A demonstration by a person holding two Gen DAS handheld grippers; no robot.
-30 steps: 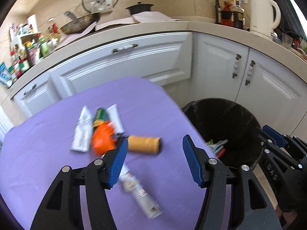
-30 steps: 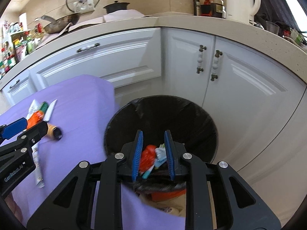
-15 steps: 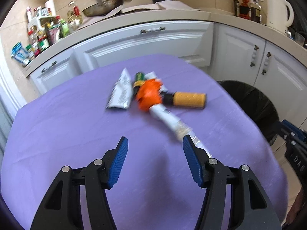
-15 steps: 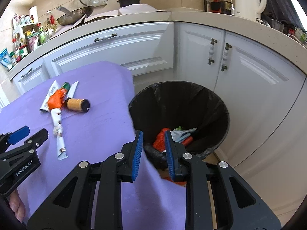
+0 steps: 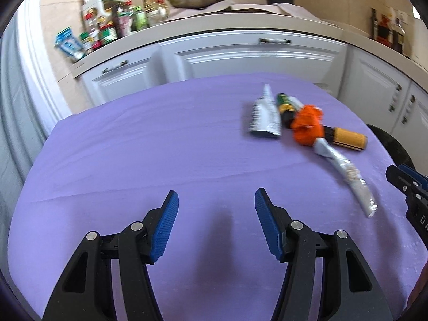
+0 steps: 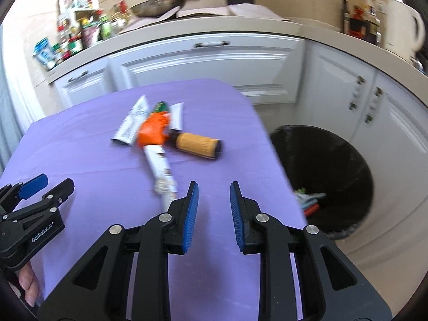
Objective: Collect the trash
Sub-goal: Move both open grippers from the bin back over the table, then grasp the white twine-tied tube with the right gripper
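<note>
Left gripper (image 5: 216, 200) nearest, over purple tablecloth (image 5: 160, 147), jaws wide, nothing between. Right gripper (image 6: 211, 195) over cloth edge beside trash bin (image 6: 342, 160), gap narrow, empty. Trash cluster on cloth beyond both grippers, left of bin: long white tube (image 6: 160, 168) lengthwise toward grippers, far end under orange wrapper (image 6: 152, 132); yellow cylinder (image 6: 198, 145) crosswise, black end toward bin; silver sachet (image 6: 131, 125) and green tube (image 6: 160, 107) angled away toward cabinets (image 6: 208, 61). Bin black-lined, few colourful scraps (image 6: 307, 200) at bottom.
</note>
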